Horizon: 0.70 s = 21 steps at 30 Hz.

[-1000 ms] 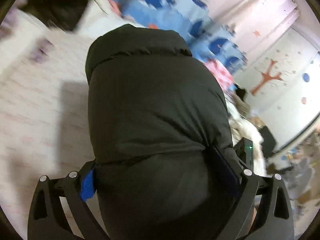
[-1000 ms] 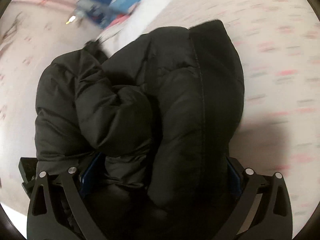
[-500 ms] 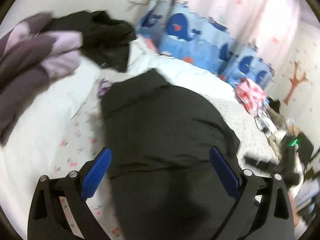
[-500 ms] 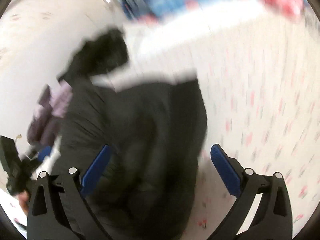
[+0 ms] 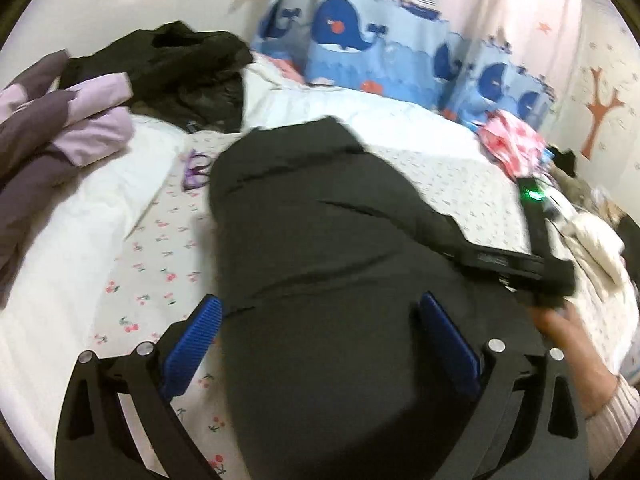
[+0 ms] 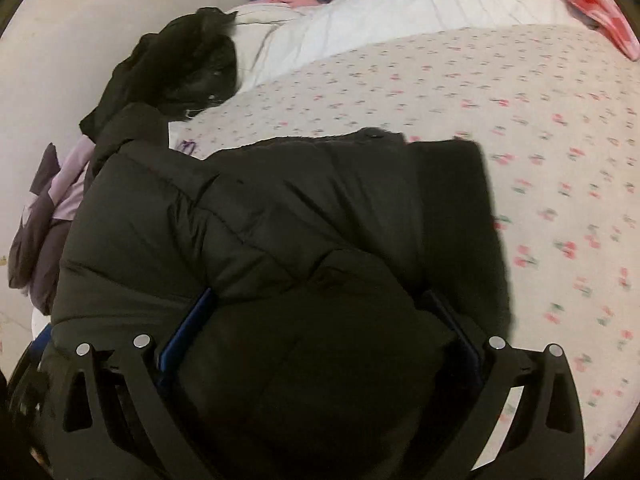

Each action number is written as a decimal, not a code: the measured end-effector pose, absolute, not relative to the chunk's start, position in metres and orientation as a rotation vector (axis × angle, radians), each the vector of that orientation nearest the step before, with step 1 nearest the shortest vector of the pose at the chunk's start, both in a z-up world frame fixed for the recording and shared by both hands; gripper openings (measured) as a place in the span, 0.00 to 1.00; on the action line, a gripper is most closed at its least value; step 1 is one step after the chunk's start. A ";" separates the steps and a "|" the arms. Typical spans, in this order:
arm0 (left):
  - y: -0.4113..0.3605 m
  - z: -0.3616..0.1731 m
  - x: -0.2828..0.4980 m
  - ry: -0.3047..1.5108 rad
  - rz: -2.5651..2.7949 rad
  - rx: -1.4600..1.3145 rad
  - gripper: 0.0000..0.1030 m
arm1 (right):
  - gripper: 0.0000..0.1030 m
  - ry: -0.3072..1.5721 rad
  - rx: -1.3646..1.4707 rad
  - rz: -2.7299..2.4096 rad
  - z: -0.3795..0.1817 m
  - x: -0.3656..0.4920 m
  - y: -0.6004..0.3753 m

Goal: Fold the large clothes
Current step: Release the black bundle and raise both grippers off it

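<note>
A black puffer jacket [image 5: 320,240] lies folded into a thick bundle on the cherry-print bed sheet [image 5: 160,248]. My left gripper [image 5: 320,344] hovers over its near end, open wide; the left blue pad [image 5: 192,344] is off the fabric and the right pad overlaps it. In the right wrist view the same jacket [image 6: 280,240] bulges up between the fingers of my right gripper [image 6: 320,328], whose jaws stand wide apart with both pads half sunk in the padding. The right gripper's black body [image 5: 516,262] and the hand [image 5: 560,332] holding it show at the jacket's right side.
Another black garment [image 5: 180,68] and a purple-and-lilac jacket [image 5: 60,128] are heaped at the bed's far left. Whale-print cushions [image 5: 360,44] and a white duvet [image 5: 340,108] line the back. A pink cloth [image 5: 508,140] lies at the right; a small purple item [image 5: 196,168] lies beside the jacket.
The jacket, filling both grippers one second ago, now rests on the bed. Both cameras tilted up and back. The left gripper's pads came clear of the fabric.
</note>
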<state>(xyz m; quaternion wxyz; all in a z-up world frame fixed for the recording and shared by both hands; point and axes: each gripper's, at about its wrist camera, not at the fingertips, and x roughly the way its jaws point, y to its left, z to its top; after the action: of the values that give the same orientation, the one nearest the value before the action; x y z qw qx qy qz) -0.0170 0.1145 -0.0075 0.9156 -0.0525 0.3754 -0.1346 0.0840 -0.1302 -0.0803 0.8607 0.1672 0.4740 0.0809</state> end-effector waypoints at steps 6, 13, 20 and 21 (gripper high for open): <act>0.110 0.001 -0.033 0.706 -0.147 -0.075 0.93 | 0.93 0.710 0.299 0.295 -0.020 -0.016 -0.115; 0.098 0.017 -0.058 0.607 -0.114 -0.003 0.93 | 0.93 0.927 0.251 0.252 -0.072 -0.025 -0.107; 0.094 0.023 -0.065 0.587 -0.087 0.012 0.93 | 0.93 0.685 0.111 0.260 0.001 -0.039 -0.071; 0.093 0.024 -0.065 0.585 -0.080 0.013 0.93 | 0.93 0.675 0.100 0.268 0.004 -0.036 -0.066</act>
<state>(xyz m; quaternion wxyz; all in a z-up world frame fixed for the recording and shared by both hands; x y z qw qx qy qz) -0.0649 0.0932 0.0236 0.9567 0.0065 0.2883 -0.0396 -0.0362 -0.0660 0.0035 0.9335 0.0487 0.3302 0.1309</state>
